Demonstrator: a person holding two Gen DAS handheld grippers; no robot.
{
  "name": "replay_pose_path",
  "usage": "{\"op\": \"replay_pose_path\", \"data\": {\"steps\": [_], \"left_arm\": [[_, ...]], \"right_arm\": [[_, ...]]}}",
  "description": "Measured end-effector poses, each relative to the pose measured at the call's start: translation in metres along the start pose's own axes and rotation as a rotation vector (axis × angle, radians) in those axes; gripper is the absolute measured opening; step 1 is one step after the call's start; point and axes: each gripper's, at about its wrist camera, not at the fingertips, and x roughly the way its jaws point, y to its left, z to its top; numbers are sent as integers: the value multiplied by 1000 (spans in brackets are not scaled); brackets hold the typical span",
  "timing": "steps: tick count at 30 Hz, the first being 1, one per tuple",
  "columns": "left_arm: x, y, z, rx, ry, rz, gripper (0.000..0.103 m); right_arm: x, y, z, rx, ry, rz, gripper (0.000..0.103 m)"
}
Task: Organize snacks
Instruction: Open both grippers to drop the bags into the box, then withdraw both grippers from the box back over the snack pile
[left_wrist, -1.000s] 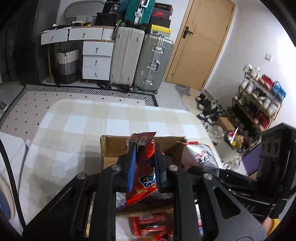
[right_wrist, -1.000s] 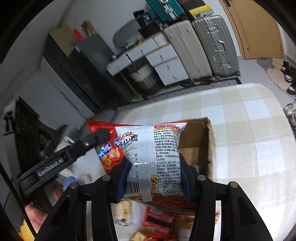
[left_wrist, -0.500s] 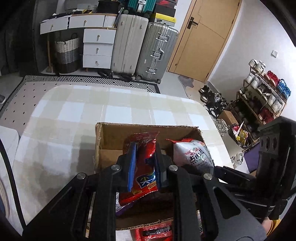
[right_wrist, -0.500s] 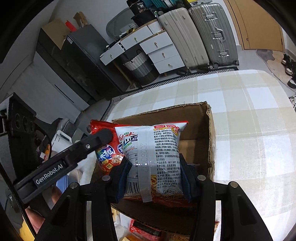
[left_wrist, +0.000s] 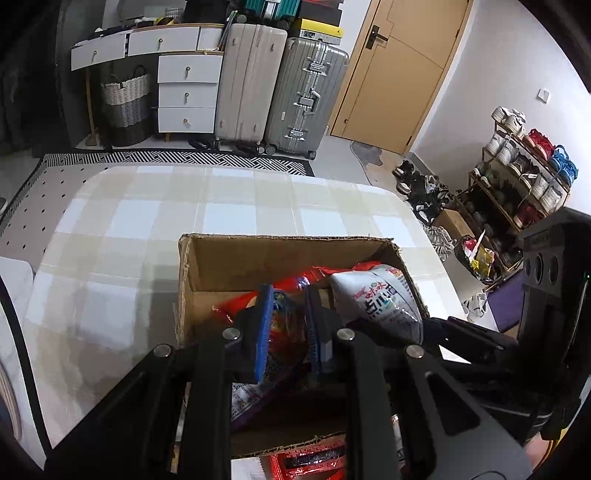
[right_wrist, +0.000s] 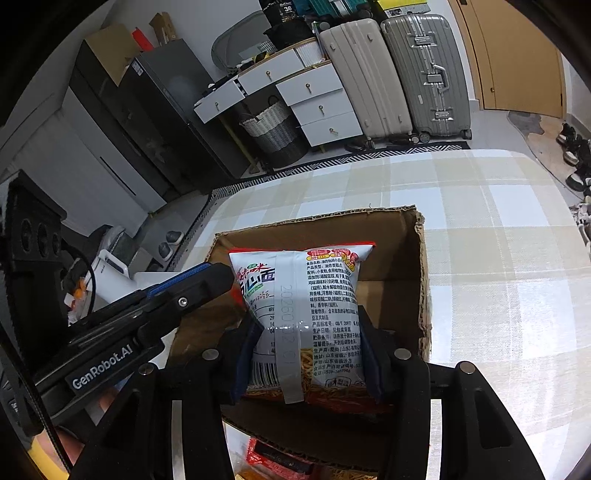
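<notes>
Spreading under everything, a checked cream-and-white tablecloth (left_wrist: 155, 229) covers a rounded table, with hard-shell ribbed suitcases (left_wrist: 280, 88) and white drawers at twelve o'clock. At six o'clock sits a rough, open cardboard box (left_wrist: 258, 258) of corrugated board. Inside it, the right gripper (right_wrist: 308, 350) clamps a puffy white noodle packet (right_wrist: 317, 295), and the left gripper (left_wrist: 290, 332) pinches a crinkly red snack bag (left_wrist: 284, 332) narrowly. More red wrappers at the near edge are cut off.
</notes>
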Motion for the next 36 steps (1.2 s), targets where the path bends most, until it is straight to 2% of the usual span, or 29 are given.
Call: {"op": "replay_pose_path", "data": {"steps": [10,16,18,20,27,31,36], "left_arm": [[-8,2,-3,-7,11,0,15],[-21,0,-8,0,10,2,16],[-28,0,-11,-1,10,5,20],[-38,0,-15,-11,1,5,29],[-83,-10,-33,2,-30,5,32],[-118,-22,-46,20,-65,4,47],[-162,-41,-64,65,-111,11,50]], "right_arm": [[-5,13,1,-62,-29,-72,53],[-20,19,-3,-71,-55,-65,53],[-26,20,-4,-65,-61,-62,53],[-36,23,-8,-69,-70,-67,53],[-73,30,-22,-64,-99,-72,53],[-99,38,-33,-64,-124,-66,58],[-134,54,-50,-92,-173,-58,63]]}}
